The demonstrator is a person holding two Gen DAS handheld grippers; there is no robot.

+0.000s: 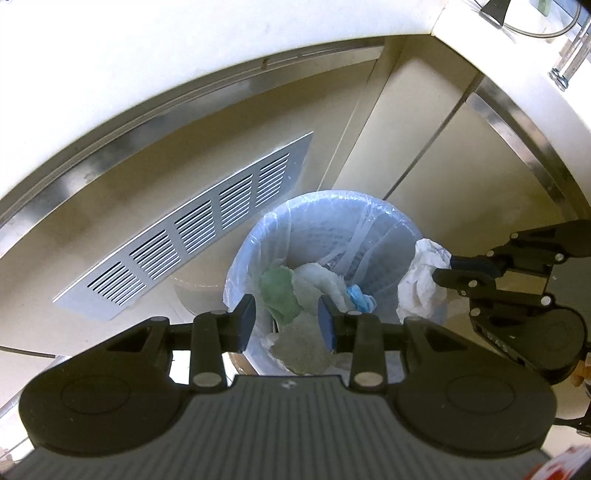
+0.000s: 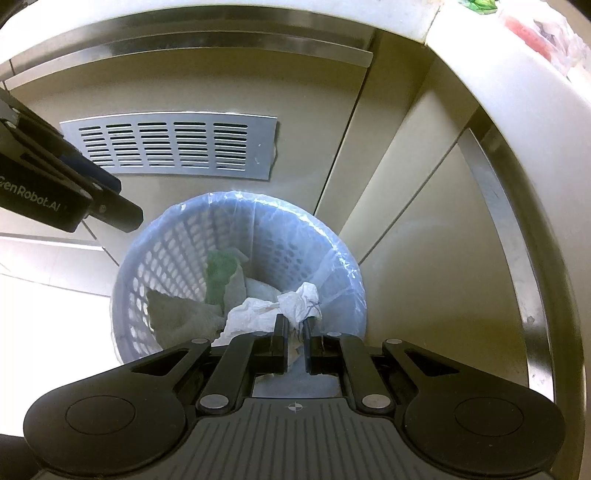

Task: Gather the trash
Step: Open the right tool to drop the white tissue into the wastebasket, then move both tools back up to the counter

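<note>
A round blue mesh waste basket [image 1: 255, 236] [image 2: 177, 236] with a clear plastic liner stands on the floor against the cabinet. Inside lie green [image 1: 279, 291] [image 2: 219, 273] and pale crumpled cloths or papers and a blue scrap [image 1: 360, 297]. My left gripper [image 1: 287, 323] hangs open and empty right above the basket. My right gripper [image 2: 295, 328] is shut on a crumpled white plastic wrapper [image 2: 291, 302] and holds it over the basket's right rim; the left wrist view shows it too [image 1: 424, 280], with the right gripper [image 1: 448, 271] coming in from the right.
A metal vent grille [image 1: 192, 232] [image 2: 170, 144] sits in the beige cabinet front behind the basket. A white countertop edge [image 1: 517, 85] [image 2: 524, 85] curves overhead, with bagged items [image 2: 543, 33] on it. The left gripper's body [image 2: 66, 184] reaches in at the right view's left.
</note>
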